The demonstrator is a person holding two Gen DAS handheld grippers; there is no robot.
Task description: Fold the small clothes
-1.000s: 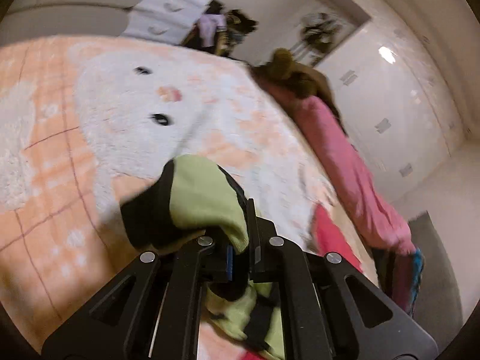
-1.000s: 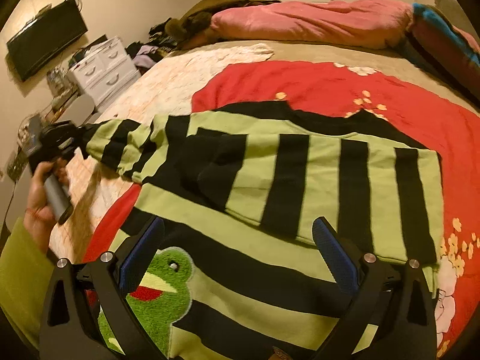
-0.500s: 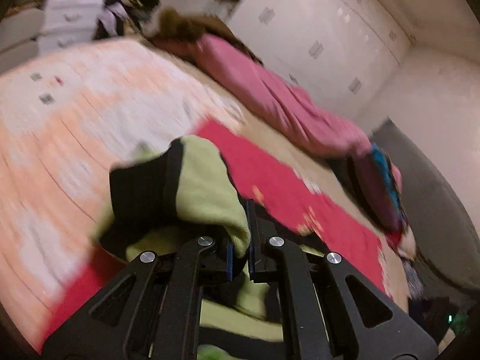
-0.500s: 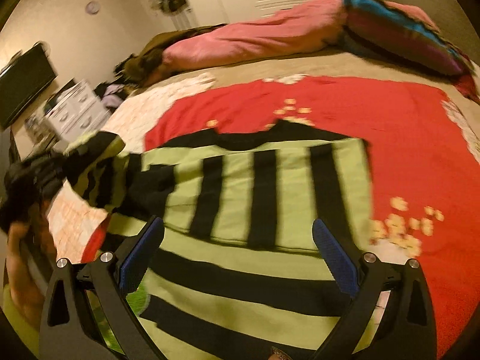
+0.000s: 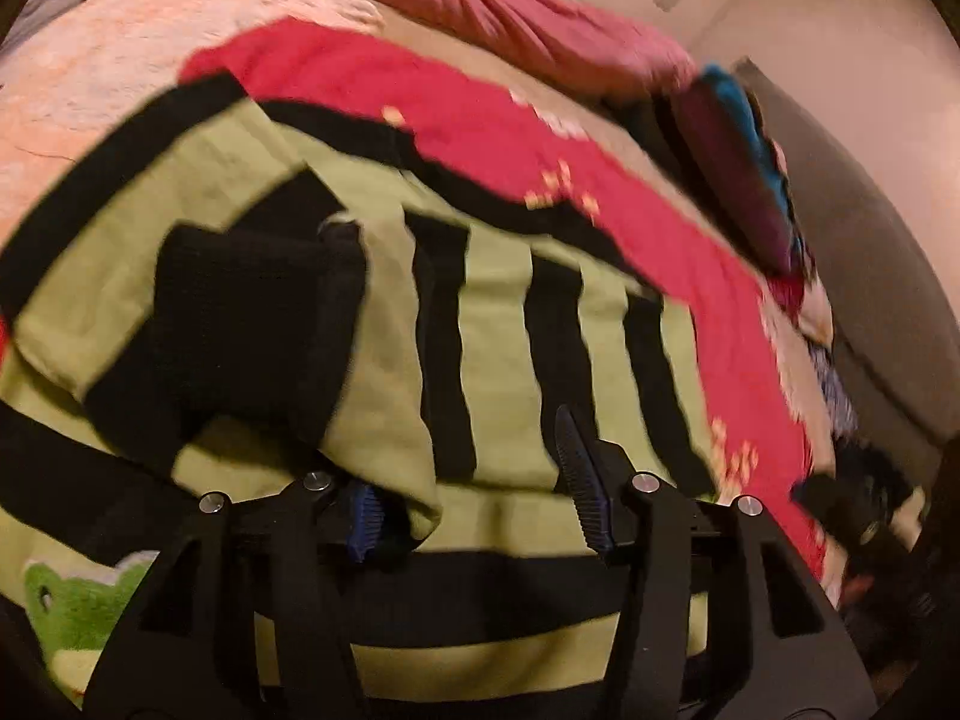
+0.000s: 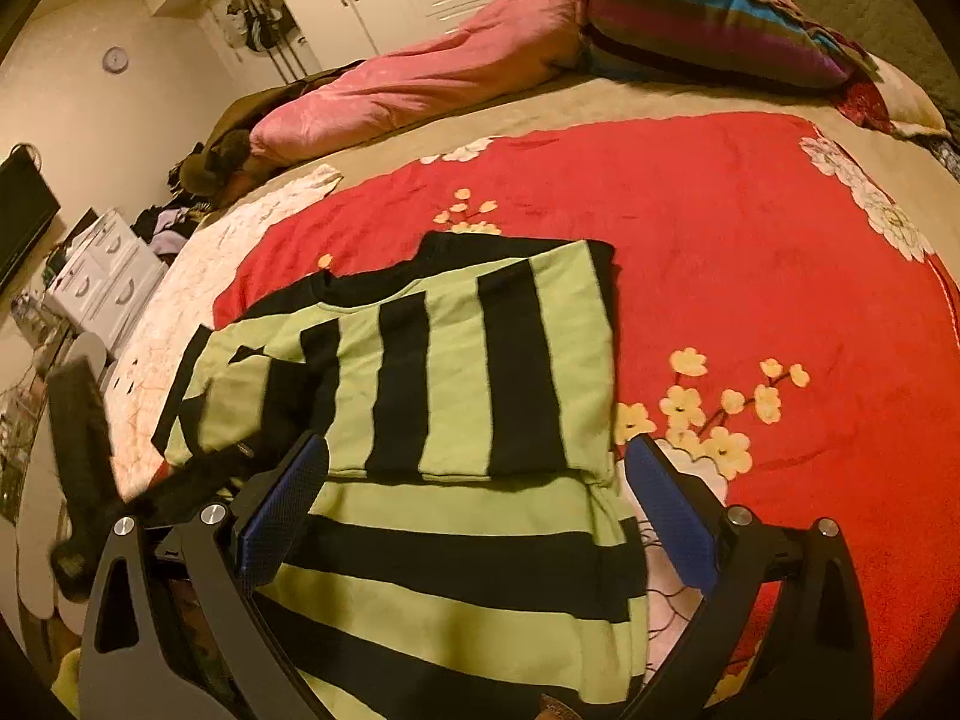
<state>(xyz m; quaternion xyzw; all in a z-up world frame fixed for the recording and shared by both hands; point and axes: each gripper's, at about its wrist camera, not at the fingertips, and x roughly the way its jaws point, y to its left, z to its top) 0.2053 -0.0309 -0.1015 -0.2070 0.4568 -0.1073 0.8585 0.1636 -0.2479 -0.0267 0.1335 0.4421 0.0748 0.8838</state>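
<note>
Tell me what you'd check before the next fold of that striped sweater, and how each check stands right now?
1. Left sleeve laid across the striped sweater: ok.
2. Left gripper letting go: its fingers are opening, but sleeve fabric drapes over one finger; not ok yet.
3. Right gripper free: open and empty, above the sweater; ok.
4. Right sleeve folded in: the right edge looks straight; ok.
5. Sweater wholly on the red blanket: its left edge overhangs the pale cover; not ok.
6. Hem flat: hidden behind the grippers; cannot tell.
</note>
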